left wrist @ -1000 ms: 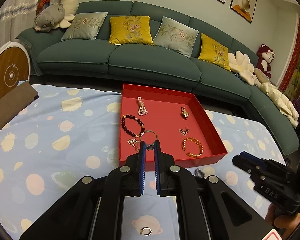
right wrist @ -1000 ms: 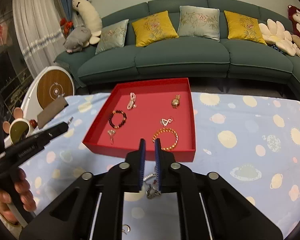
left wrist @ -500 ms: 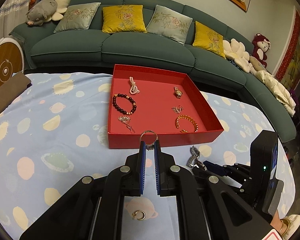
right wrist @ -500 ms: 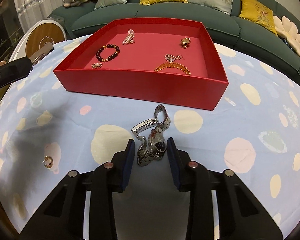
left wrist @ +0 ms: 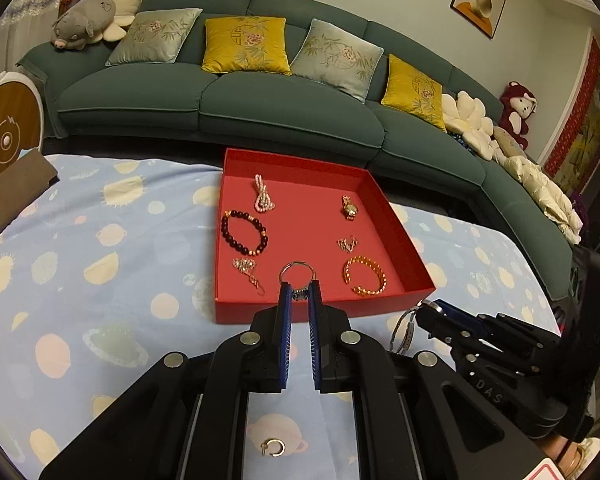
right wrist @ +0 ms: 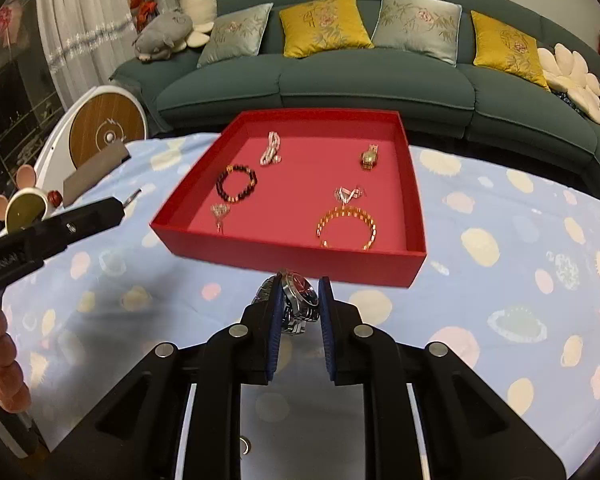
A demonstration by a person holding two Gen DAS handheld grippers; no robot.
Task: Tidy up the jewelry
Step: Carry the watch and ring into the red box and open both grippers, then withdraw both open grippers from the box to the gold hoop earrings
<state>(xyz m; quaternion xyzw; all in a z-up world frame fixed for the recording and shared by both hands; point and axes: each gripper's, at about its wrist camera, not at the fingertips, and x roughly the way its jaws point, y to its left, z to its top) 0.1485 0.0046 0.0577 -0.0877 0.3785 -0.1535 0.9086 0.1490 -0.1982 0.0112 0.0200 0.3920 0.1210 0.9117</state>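
A red tray (left wrist: 396, 216) (right wrist: 292, 254) on the spotted cloth holds a pink bead string, a dark bead bracelet (left wrist: 244, 232), a small gold watch (left wrist: 350, 210), two silver pieces and an orange bangle (left wrist: 364, 276). My left gripper (left wrist: 299, 294) is shut on a silver ring (left wrist: 297, 270), held above the tray's near wall. My right gripper (right wrist: 299, 294) is shut on a steel wristwatch (right wrist: 300, 294), lifted in front of the tray; it also shows in the left wrist view (left wrist: 406, 328).
A small gold ring (left wrist: 274, 447) lies on the cloth close to me, and shows in the right wrist view (right wrist: 245, 445). A brown pad (left wrist: 12, 184) lies at the table's far left. A green sofa (left wrist: 220, 100) runs behind the table.
My right gripper closed on the wristwatch and lifted it off the cloth. My left gripper kept hold of the ring and moved slightly nearer the tray.
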